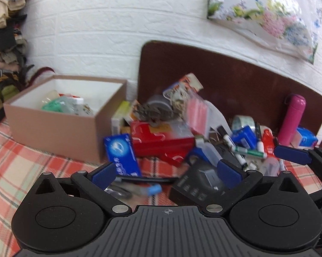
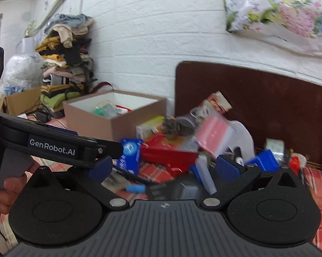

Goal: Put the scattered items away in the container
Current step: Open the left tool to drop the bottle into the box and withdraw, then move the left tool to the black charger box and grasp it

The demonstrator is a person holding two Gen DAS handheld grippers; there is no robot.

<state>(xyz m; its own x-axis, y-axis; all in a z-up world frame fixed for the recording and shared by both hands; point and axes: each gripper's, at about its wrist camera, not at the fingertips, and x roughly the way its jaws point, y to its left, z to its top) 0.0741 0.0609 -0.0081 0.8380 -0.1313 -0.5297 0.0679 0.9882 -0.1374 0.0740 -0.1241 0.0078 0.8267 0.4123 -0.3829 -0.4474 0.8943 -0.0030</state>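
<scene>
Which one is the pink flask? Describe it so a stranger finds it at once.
Start at the dark brown headboard against the white brick wall. At the right end of the clutter heaped on the plaid bedspread, the pink flask stands in front of that board. It is the only tall upright cylinder there, magenta all over, while its neighbours are low boxes and markers.

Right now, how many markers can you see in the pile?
2. One marker lies right of the red box; a green-banded marker lies just beyond it, toward the pink bottle. More may be buried in the clutter.
</scene>
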